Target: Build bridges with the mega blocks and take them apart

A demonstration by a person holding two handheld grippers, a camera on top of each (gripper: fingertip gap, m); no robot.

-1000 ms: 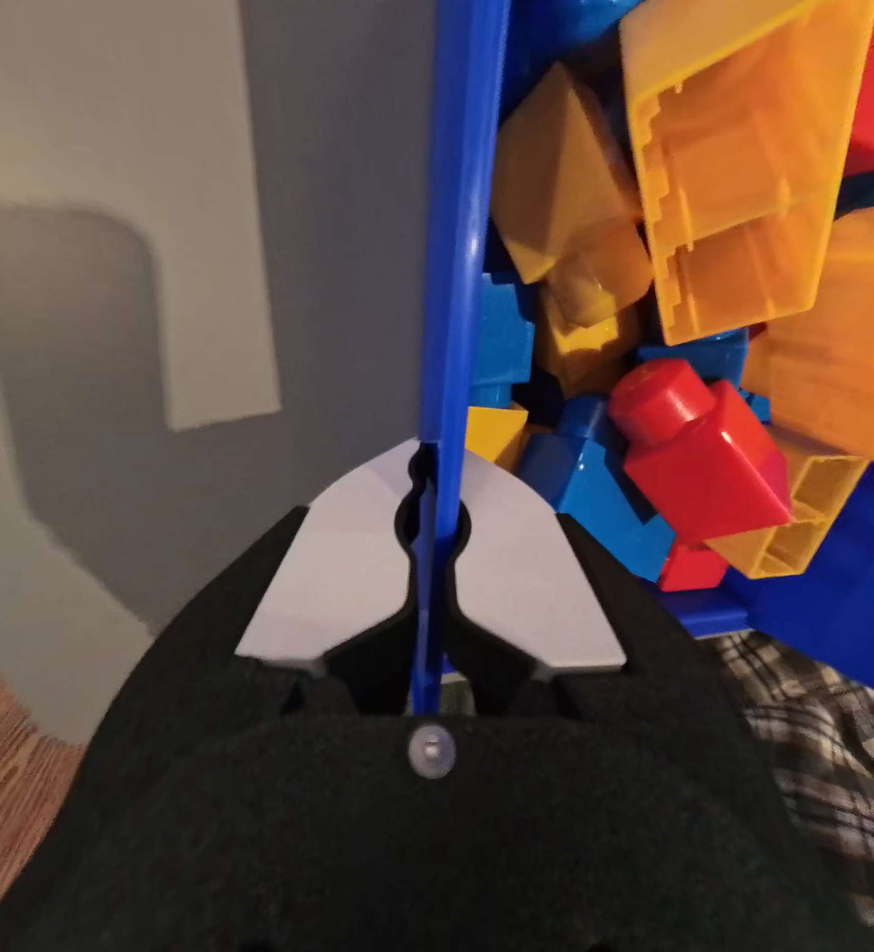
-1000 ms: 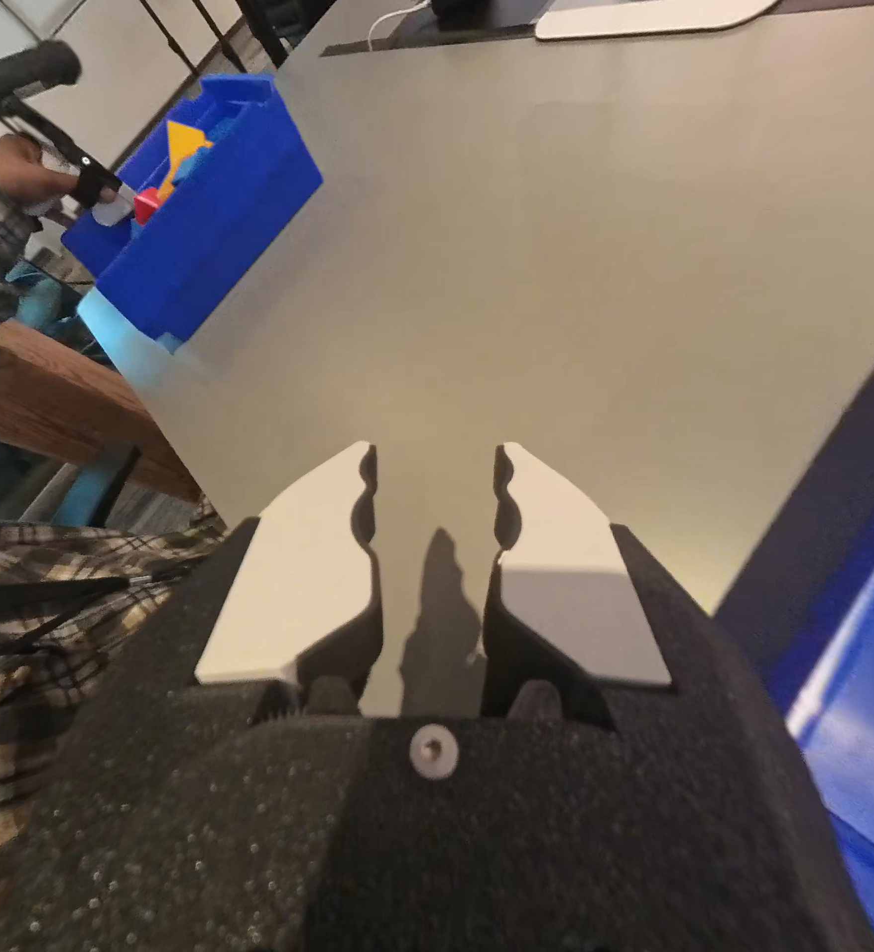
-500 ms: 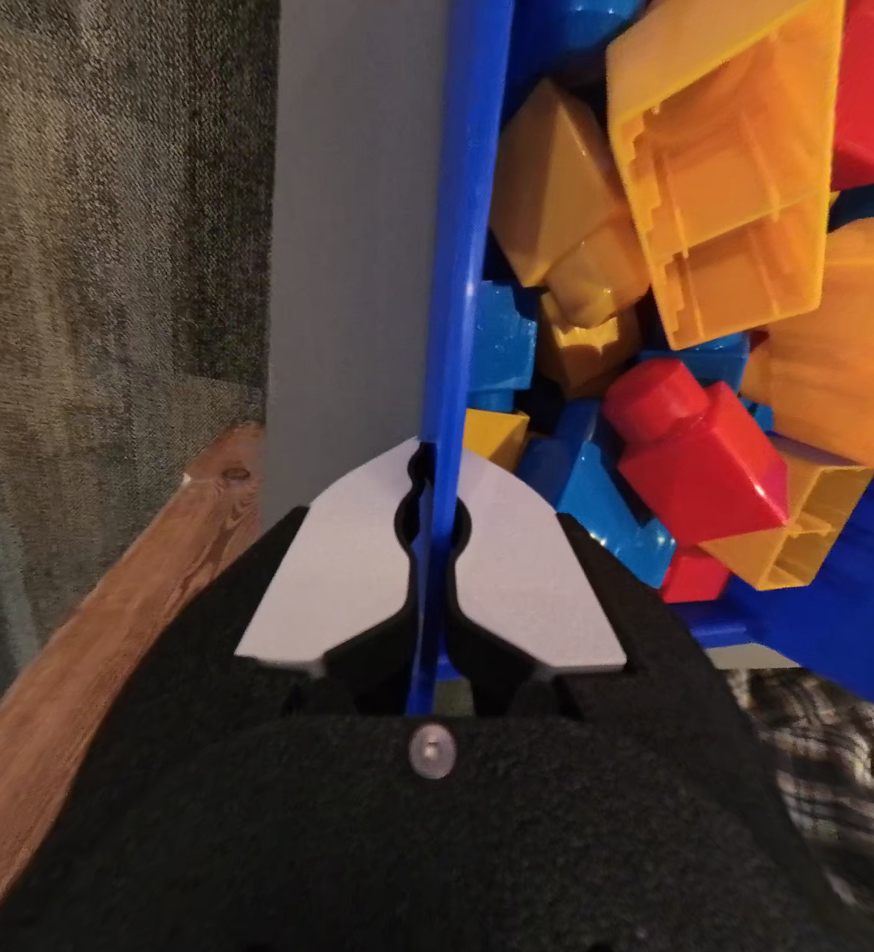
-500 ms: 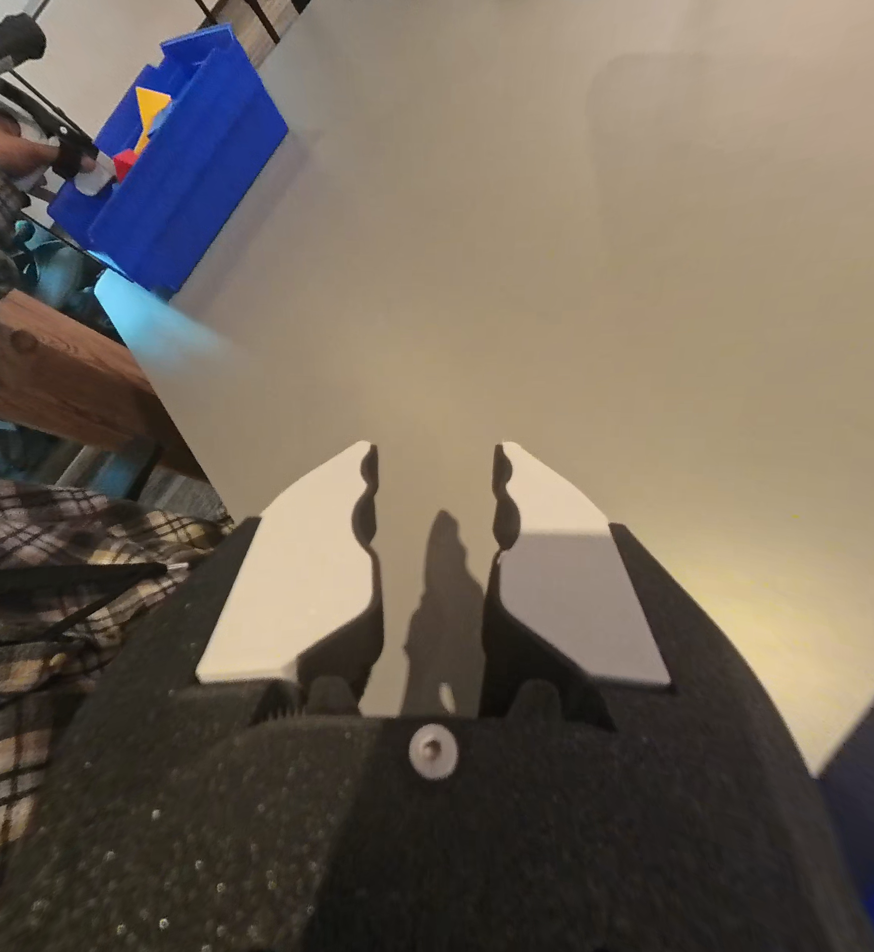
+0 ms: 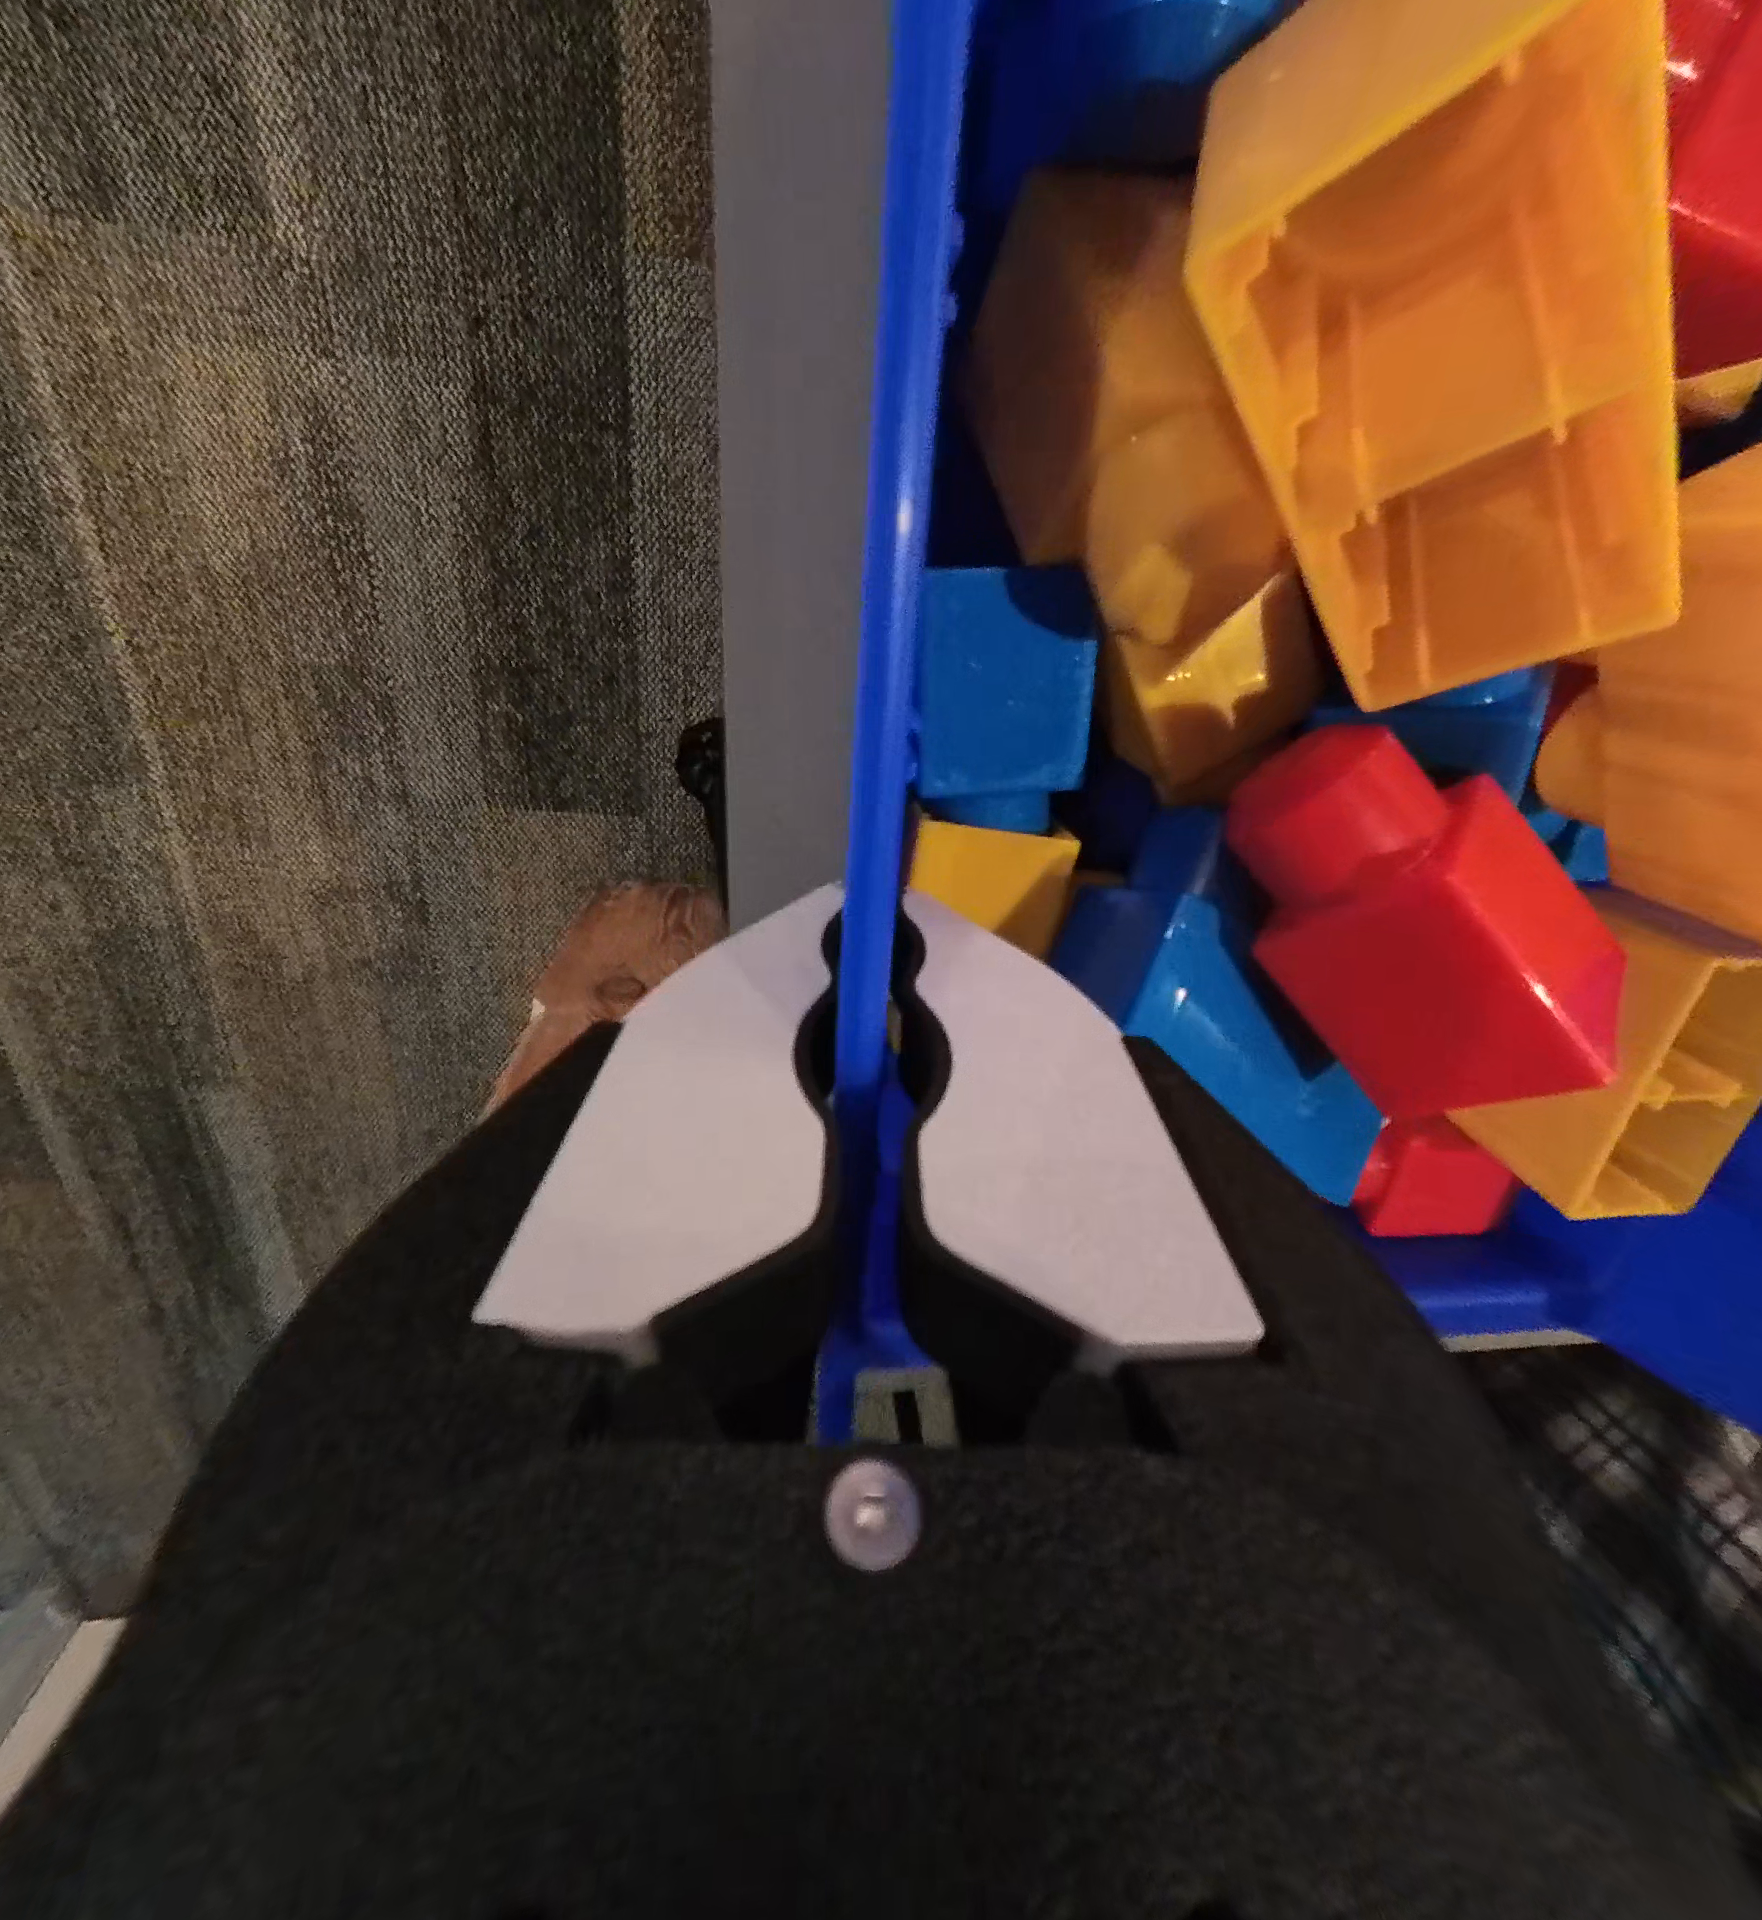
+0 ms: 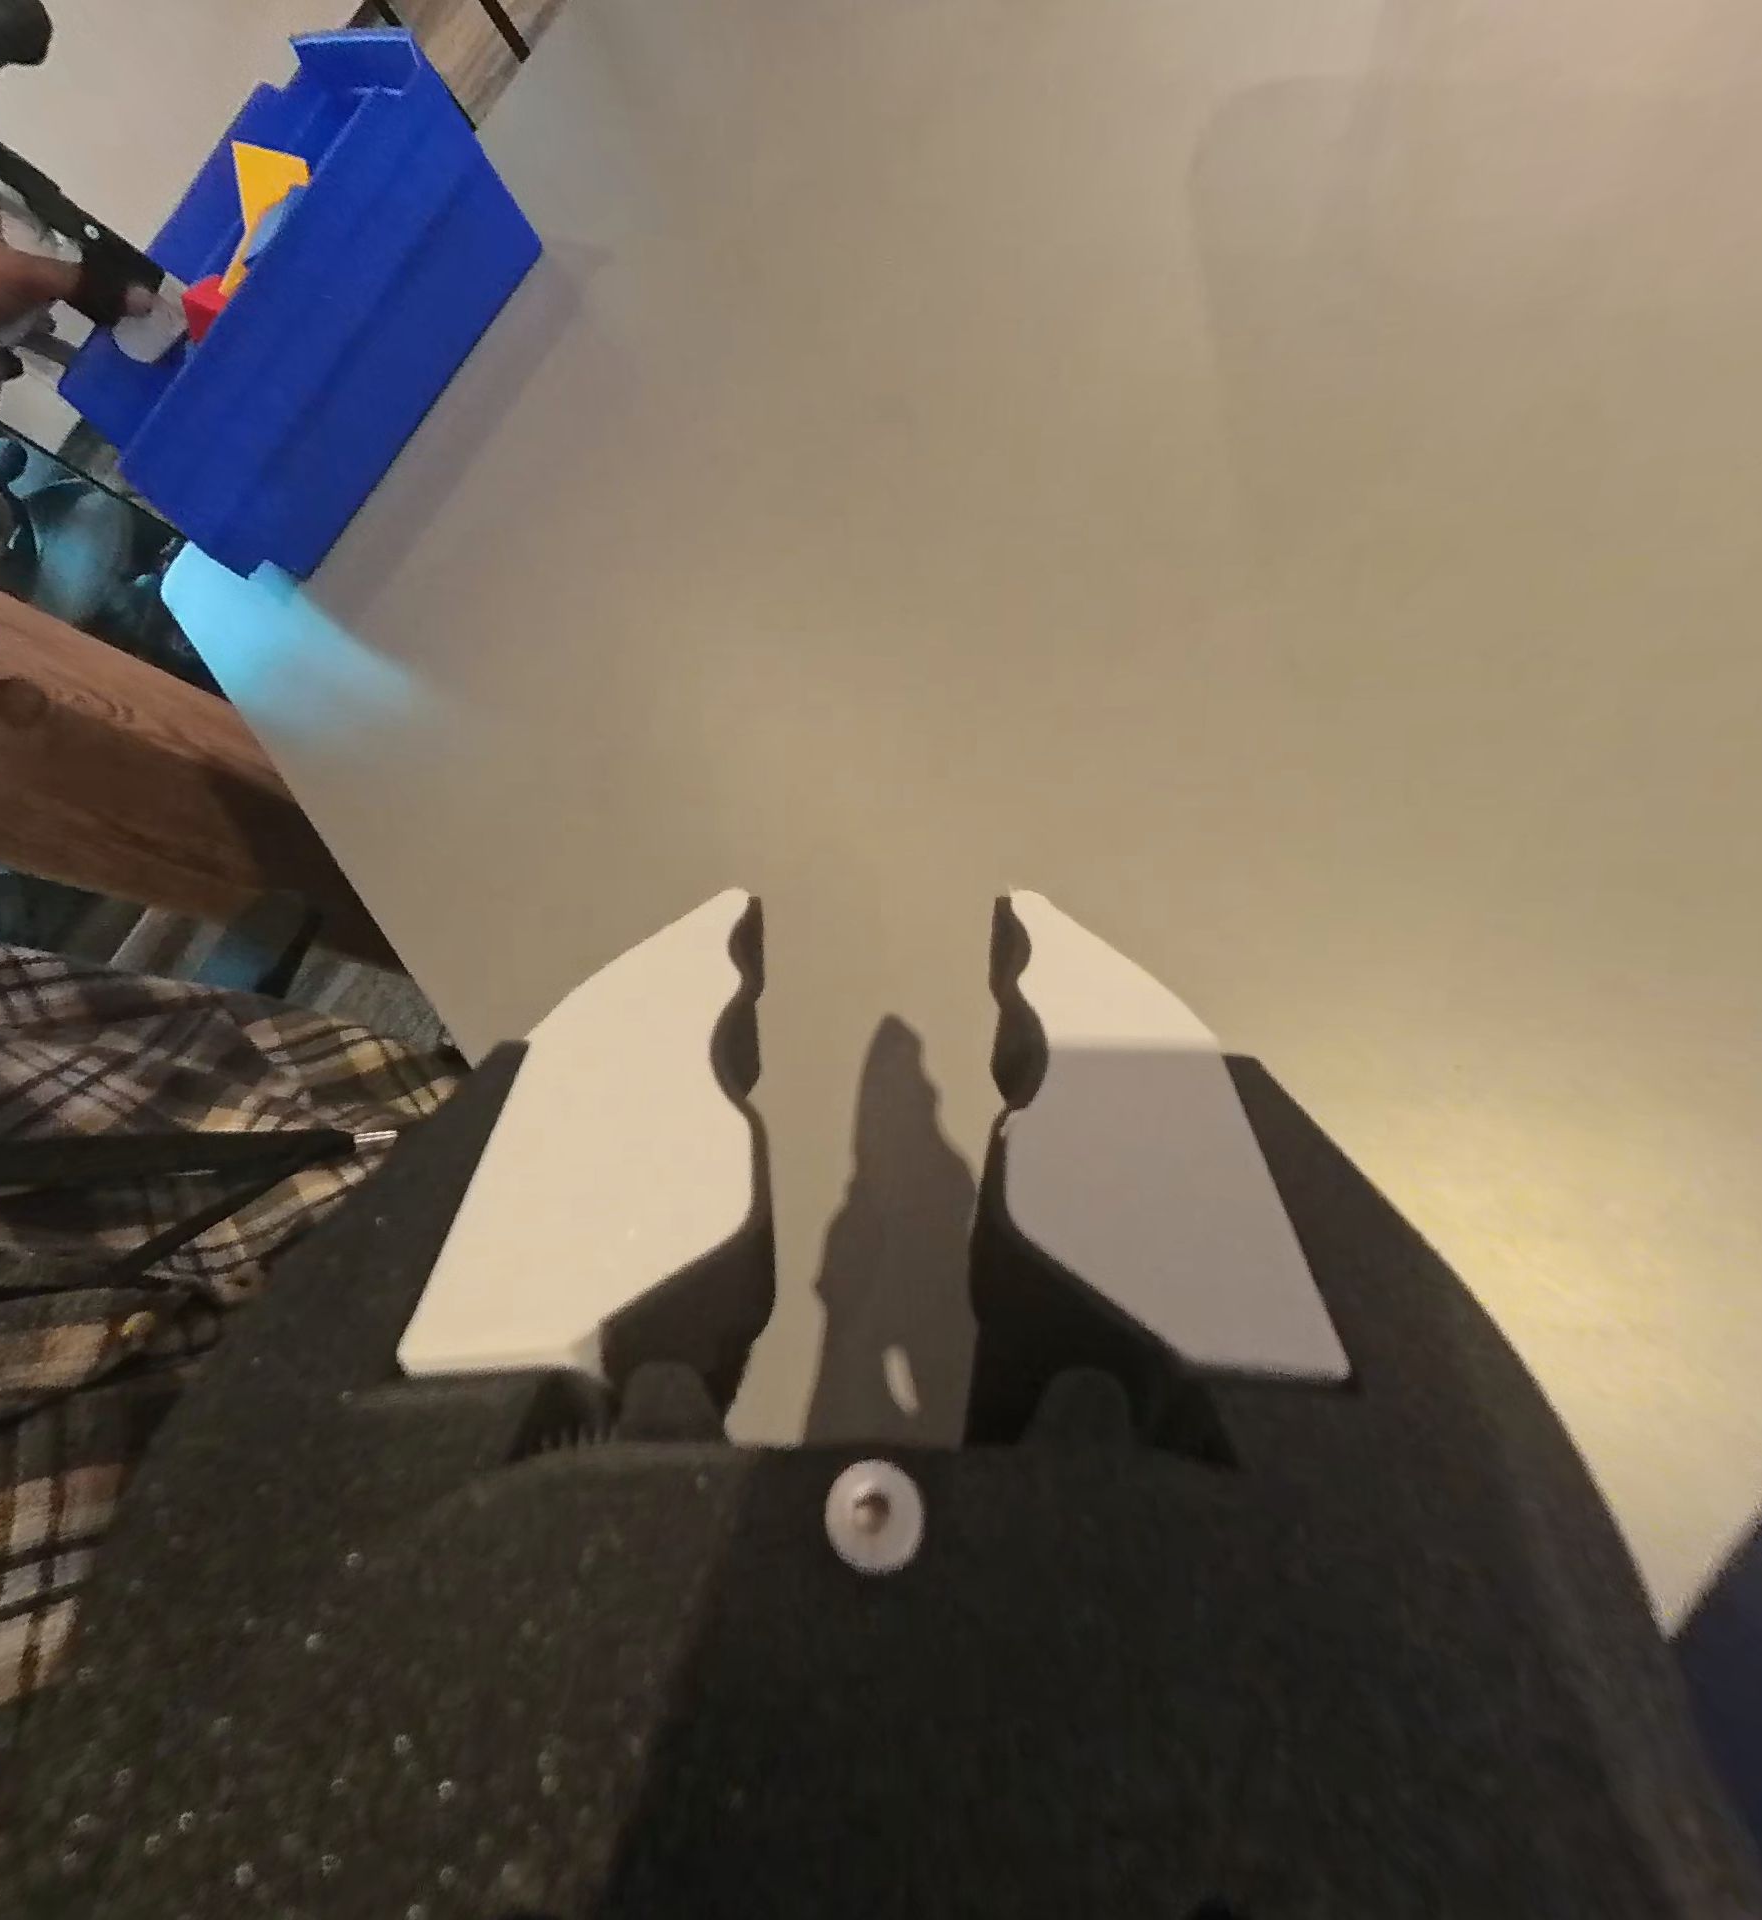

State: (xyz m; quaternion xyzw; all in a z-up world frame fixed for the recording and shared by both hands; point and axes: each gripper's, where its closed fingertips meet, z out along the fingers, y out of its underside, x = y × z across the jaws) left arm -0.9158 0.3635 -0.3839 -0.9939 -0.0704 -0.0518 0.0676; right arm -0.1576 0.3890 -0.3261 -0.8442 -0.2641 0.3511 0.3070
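**Two grippers, one bin: the blocks not yet on the table**

Two tools appear. The left gripper (image 5: 872, 997) is clenched on the thin side wall of the blue bin (image 5: 892, 520), one finger outside the wall and one inside. The right gripper (image 6: 875, 935) hangs released over the bare pale table (image 6: 1168, 520), its jaws apart with nothing between them. In the right wrist view the same bin (image 6: 337, 343) stands at the table's far left corner, well apart from the right gripper, with the left gripper (image 6: 144, 332) at its near end.

All the mega blocks lie jumbled inside the bin: a hollow yellow block (image 5: 1428, 395) open side up, a red one-stud block (image 5: 1417, 925) below it, and blue blocks (image 5: 1002, 675) against the gripped wall. None is on the table, so building has probably not begun.

Handling, as a judgement: the blocks are hollow rigid plastic, likely light, smooth and somewhat slippery. A grip across two flat opposite sides looks safer than one on the round stud. The bin wall is thin and may flex when pulled.

Compared with one second ago, the left grip on the wall is unchanged, but the background beside the bin has shifted from pale table to carpet and a wooden edge, and the bin sits farther toward the corner in the right view.
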